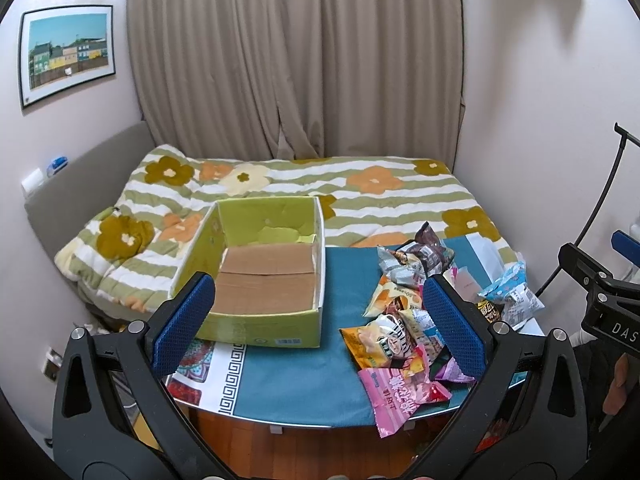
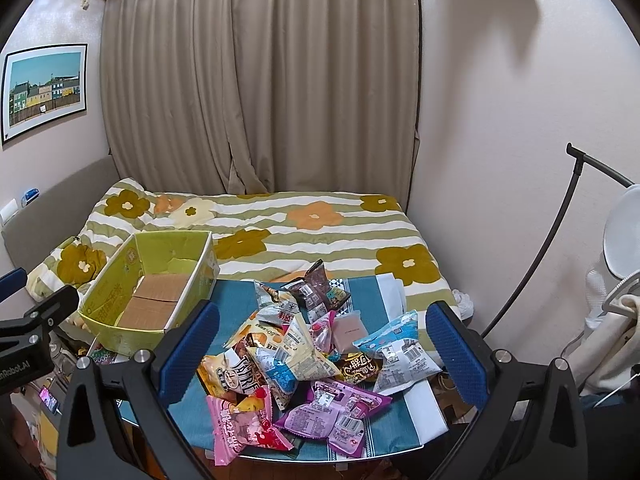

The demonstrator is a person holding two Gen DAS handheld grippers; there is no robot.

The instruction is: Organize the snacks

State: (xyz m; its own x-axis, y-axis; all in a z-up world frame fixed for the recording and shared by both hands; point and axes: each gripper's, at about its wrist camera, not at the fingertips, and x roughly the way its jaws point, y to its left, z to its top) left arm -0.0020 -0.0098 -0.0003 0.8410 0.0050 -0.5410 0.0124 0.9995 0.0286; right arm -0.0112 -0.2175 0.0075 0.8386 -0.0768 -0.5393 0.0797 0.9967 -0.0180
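Note:
An empty green cardboard box [image 1: 256, 332] [image 2: 108, 300] sits on the left of a small table covered by a teal cloth [image 1: 304, 376] [image 2: 236, 300]. A pile of several snack packets [image 1: 404, 336] [image 2: 304, 360] lies to its right, with a pink packet [image 1: 396, 396] [image 2: 244, 428] nearest the front edge and a light blue one [image 1: 512, 296] [image 2: 400, 352] at the right. My left gripper [image 1: 320, 328] hovers open above the table's front, between box and pile. Over the pile, my right gripper [image 2: 320, 356] is also open. Neither holds anything.
A bed with a flowered, striped quilt [image 1: 360, 192] [image 2: 320, 220] lies right behind the table, beige curtains [image 1: 296, 60] behind it. A black lamp stand [image 2: 560, 240] and white fabric [image 2: 616, 336] are at the right. Wooden floor [image 1: 304, 452] shows under the table's front edge.

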